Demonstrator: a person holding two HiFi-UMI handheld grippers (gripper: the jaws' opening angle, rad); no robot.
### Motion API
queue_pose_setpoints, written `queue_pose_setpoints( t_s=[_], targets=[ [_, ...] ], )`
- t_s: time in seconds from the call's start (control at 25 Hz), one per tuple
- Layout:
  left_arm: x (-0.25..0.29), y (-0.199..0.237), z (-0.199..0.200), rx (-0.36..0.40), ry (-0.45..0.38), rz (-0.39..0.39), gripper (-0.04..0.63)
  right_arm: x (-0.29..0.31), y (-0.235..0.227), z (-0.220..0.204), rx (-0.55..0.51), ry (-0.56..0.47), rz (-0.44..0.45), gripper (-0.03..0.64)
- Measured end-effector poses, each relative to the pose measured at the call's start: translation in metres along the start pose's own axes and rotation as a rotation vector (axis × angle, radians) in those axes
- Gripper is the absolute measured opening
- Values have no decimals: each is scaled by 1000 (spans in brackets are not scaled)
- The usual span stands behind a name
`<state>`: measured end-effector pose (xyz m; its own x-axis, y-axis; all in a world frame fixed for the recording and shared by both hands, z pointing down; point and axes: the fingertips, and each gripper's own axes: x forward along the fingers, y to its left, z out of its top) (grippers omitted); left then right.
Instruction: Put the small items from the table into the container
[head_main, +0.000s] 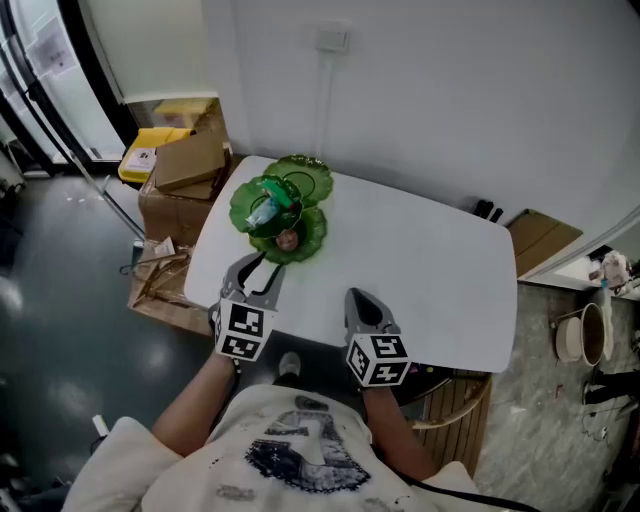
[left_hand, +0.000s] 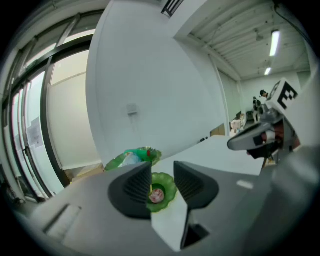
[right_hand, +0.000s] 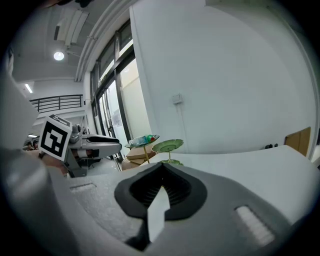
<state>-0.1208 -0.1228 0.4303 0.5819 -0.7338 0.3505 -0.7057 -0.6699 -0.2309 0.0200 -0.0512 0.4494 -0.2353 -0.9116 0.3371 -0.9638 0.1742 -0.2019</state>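
Pink item (left_hand: 157, 195), perhaps a sweet, lies in green dish (left_hand: 170, 185) beyond left gripper's (left_hand: 162, 171) spread jaws.

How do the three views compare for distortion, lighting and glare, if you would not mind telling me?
Head view: soft, even light, the white table bright but not blown out, and little distortion. Left gripper view: strong fisheye with black corners, the white wall bowed, and a ceiling strip light glaring. Right gripper view: the same fisheye, a round ceiling lamp flaring, and the windows bright.
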Motion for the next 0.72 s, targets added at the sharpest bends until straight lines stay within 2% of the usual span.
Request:
queue_pose_setpoints(
  t_s=[0.16, 0.24, 0.44, 0.72],
  targets=[
    [-31, -14, 9, -2, -65, 25, 18, -26, 5, -5, -2, -15, -5, 0],
    [-44, -22, 9, -7, -81, 30, -5, -41, 8, -6, 18, -39, -1, -1],
    [-76, -42, 2, -28, -83, 25, -9, -76, 23, -6, 25, -84, 2, -2],
    [-104, -75, -6, -35, -90, -31, -9, -101, 52, -1, -3, -116, 29, -2]
  ],
)
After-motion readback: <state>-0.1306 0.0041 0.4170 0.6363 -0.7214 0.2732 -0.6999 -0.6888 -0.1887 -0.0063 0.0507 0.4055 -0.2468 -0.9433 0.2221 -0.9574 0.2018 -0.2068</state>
